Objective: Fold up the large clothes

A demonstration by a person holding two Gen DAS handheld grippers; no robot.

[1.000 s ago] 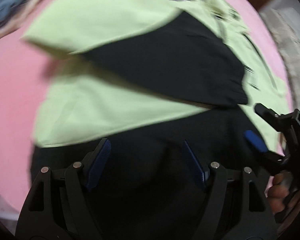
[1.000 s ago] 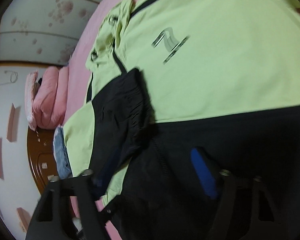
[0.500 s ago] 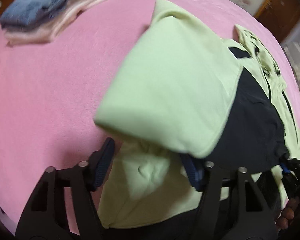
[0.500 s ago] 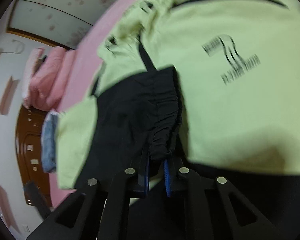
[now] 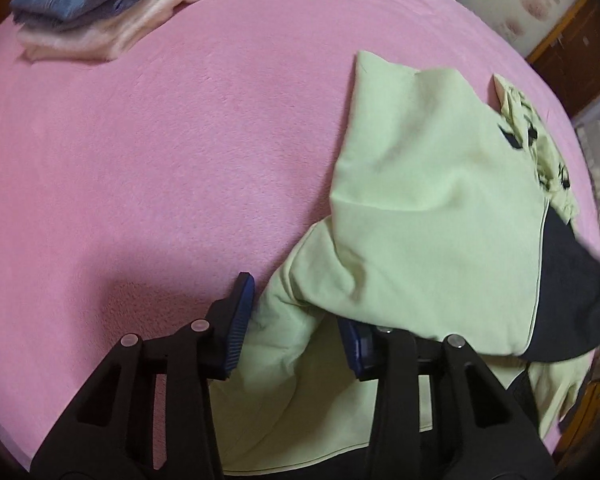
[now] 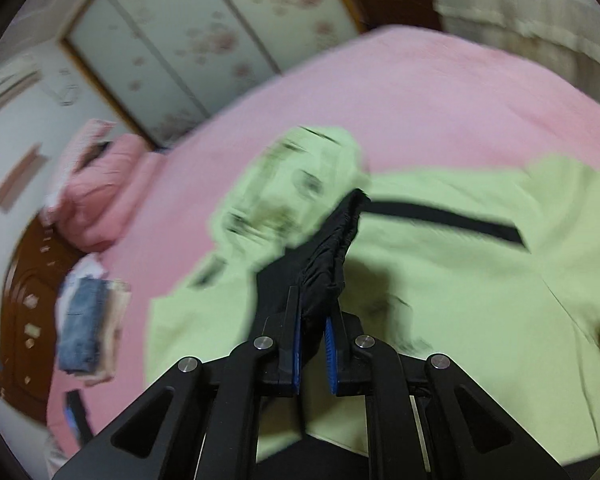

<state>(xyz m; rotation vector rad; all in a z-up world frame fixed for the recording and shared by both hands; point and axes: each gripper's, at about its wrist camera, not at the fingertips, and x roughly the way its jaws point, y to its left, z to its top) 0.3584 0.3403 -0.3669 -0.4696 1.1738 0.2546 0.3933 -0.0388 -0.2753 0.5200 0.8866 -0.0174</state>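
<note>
A light-green and black jacket (image 5: 432, 208) lies on the pink bed (image 5: 160, 160). Its sleeve is raised and stretched across the body. My right gripper (image 6: 312, 320) is shut on the black gathered cuff (image 6: 336, 240) and holds it above the jacket's green front (image 6: 440, 292). My left gripper (image 5: 296, 312) is open, its jaws wide apart, with green sleeve fabric lying between the fingers; the right finger (image 5: 352, 344) is partly under the cloth.
A stack of folded clothes, blue jeans on pale pink items (image 5: 112, 4), sits at the bed's far left corner and shows blurred in the right wrist view (image 6: 84, 320). Pink pillows (image 6: 96, 196), a wooden headboard (image 6: 24, 320) and floral wardrobe doors (image 6: 204, 36) stand beyond.
My right gripper closed on the black cuff and lifted it across the jacket. My left gripper moved left along the sleeve to the jacket's edge and stayed open.
</note>
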